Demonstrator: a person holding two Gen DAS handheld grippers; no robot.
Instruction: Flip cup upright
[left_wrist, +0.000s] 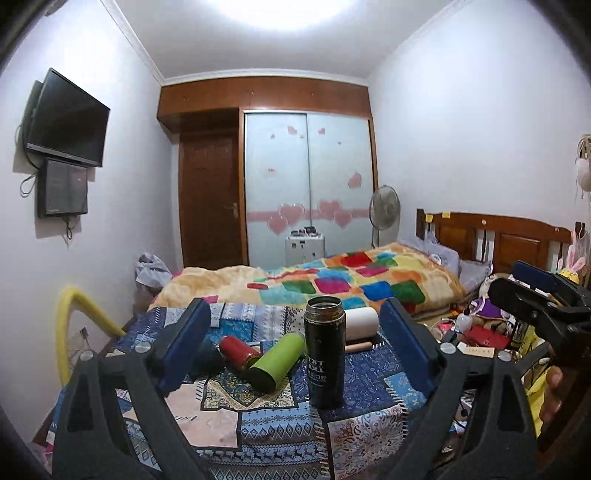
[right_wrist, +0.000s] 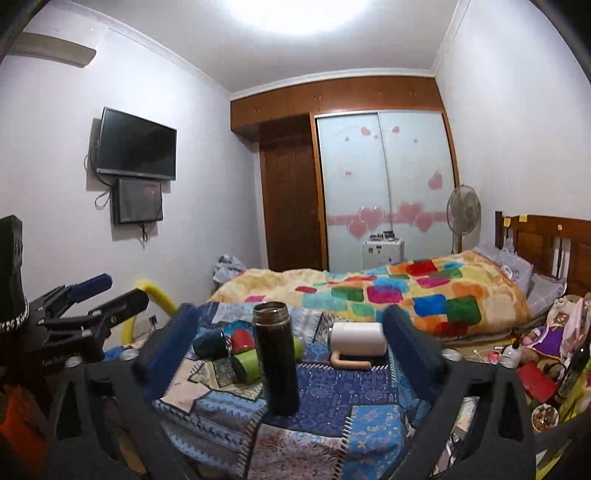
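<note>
A tall black flask (left_wrist: 325, 350) stands upright, mouth open, on the patchwork cloth (left_wrist: 369, 384); it also shows in the right wrist view (right_wrist: 277, 354). Beside it lie a green cup (left_wrist: 279, 360), a red cup (left_wrist: 238, 350), a dark blue cup (left_wrist: 208, 356) and a white mug (left_wrist: 360, 324) with a wooden handle, all on their sides. The white mug also shows in the right wrist view (right_wrist: 357, 340). My left gripper (left_wrist: 295, 354) is open and empty, its jaws wide either side of the cups. My right gripper (right_wrist: 291, 354) is open and empty, in front of the flask.
The cloth covers a small table at the foot of a bed (left_wrist: 351, 280) with a coloured blanket. A yellow padded rail (left_wrist: 74, 317) stands at the left. Clutter and toys (right_wrist: 546, 354) lie at the right. The right gripper shows in the left wrist view (left_wrist: 535, 295).
</note>
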